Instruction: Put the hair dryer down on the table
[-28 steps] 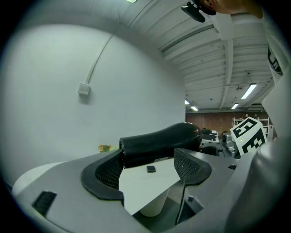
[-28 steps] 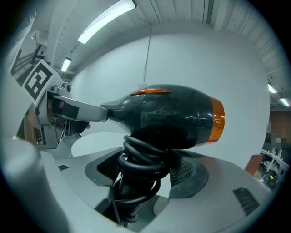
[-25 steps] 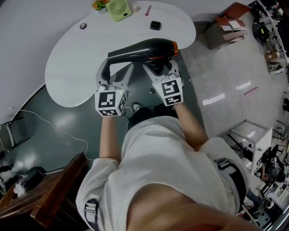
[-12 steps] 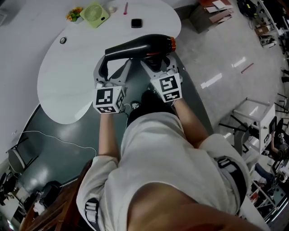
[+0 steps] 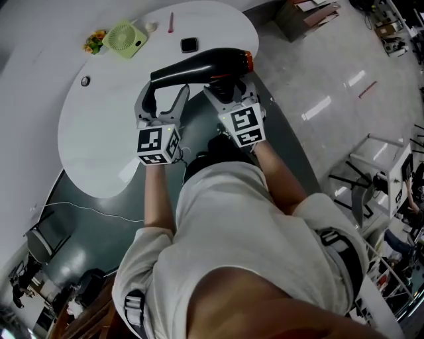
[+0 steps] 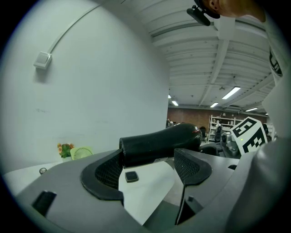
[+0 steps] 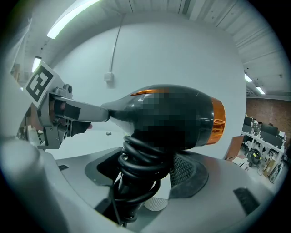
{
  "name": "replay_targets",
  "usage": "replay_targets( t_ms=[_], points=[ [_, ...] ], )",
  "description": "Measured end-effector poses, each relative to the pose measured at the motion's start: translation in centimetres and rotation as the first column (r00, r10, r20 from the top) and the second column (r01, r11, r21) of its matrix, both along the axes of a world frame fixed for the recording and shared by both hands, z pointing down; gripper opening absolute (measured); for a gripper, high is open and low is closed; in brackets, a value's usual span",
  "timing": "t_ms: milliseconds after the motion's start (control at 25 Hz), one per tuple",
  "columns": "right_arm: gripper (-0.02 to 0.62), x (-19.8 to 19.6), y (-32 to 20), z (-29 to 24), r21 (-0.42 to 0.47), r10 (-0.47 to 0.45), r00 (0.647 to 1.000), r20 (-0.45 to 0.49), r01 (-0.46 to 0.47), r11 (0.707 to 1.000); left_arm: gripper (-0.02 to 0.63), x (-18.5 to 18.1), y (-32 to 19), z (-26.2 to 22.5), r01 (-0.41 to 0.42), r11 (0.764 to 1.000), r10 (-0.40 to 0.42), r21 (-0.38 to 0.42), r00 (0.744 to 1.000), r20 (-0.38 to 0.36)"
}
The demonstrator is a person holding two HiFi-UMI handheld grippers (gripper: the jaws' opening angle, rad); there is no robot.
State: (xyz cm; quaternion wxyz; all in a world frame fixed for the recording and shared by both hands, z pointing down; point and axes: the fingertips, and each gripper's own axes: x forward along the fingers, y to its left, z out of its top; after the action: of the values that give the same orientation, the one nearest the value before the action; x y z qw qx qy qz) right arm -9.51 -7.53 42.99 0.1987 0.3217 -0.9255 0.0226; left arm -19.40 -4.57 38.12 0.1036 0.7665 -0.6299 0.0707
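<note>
Head view: hair dryer (image 5: 199,63) above bench (image 5: 93,139), 12 o'clock; R tongs (image 5: 232,89) clamp handle (image 7: 136,191), L tongs (image 5: 161,99) agape, empty; set-down outstanding.

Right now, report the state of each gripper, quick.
Left gripper: open, gripping nothing; the hair dryer nozzle lies just past its tips.
Right gripper: closed on the hair dryer's cord-wrapped handle.

A small green fan (image 5: 124,40) stands just beside orange flowers (image 5: 93,42); a pink pen (image 5: 171,22) lies near a flat black square (image 5: 189,45), a dark round disc (image 5: 85,81) well apart; cardboard boxes (image 5: 301,13) sit on the floor (image 5: 318,79)
</note>
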Motion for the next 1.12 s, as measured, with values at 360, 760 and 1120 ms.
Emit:
replay_targets(
  t_ms=[360, 760, 1120],
  points=[
    [0.299, 2.1, -4.8, 2.0, -0.041, 0.026, 1.000, 0.002, -0.026, 0.999, 0.365, 2.1, -5.3, 1.8, -0.027, 0.999, 0.028, -0.031, 1.000, 0.006],
    [0.299, 3.5, -8.4, 3.8, -0.079, 0.075, 0.997, -0.001, -0.075, 0.994, 0.365, 3.3, -9.6, 3.6, -0.078, 0.995, 0.078, -0.055, 0.997, -0.002],
    [0.299, 2.2, -12.4, 5.6, -0.117, 0.100, 0.995, -0.022, -0.102, 0.988, 0.365, 2.0, -14.1, 5.5, -0.105, 0.991, 0.104, -0.087, 0.994, -0.023]
  ],
)
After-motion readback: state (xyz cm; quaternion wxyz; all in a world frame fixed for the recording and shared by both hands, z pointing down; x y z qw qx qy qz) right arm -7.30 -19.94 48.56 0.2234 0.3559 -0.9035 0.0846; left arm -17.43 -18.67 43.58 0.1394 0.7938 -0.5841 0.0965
